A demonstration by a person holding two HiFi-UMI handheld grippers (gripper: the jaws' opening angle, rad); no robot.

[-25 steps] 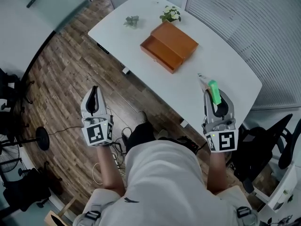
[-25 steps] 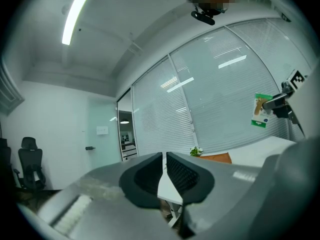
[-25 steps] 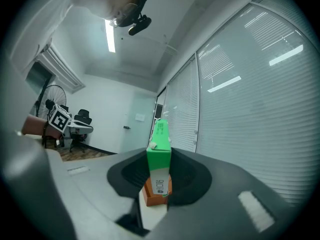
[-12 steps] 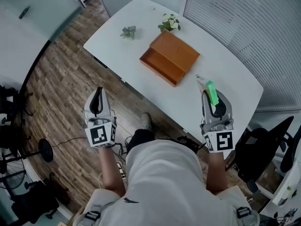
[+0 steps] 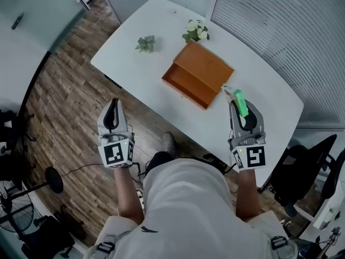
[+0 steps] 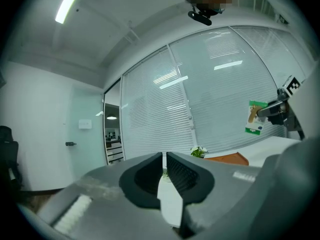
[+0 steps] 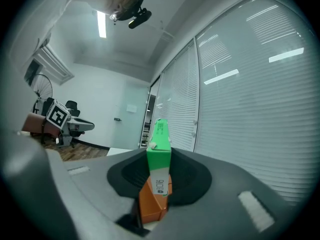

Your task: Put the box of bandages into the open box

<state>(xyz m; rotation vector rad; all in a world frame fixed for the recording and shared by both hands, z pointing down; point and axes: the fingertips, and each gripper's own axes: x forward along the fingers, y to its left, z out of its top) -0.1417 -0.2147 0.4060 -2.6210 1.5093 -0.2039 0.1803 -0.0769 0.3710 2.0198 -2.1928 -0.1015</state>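
The person's forearms reach forward. The grey left gripper [image 5: 111,106] has its jaws nearly together with nothing between them; the grey right gripper [image 5: 242,111] clamps a slim green box [image 5: 239,98].

This is an office. A long white tabletop [image 5: 161,20] with rounded corners stands on a wood-plank floor [image 5: 70,101], closed in by glass partition walls with slatted blinds [image 5: 285,31] drawn behind them and a frosted glass panel [image 5: 43,9] on the far side. Black swivel chairs [image 5: 302,171] wait beside the tabletop, and a pedestal fan [image 7: 42,90] stands further off. A strip light [image 7: 101,24] runs along the plain white ceiling. Two small potted plants [image 5: 197,30] decorate the tabletop, and cables [image 5: 86,166] trail across the floor.
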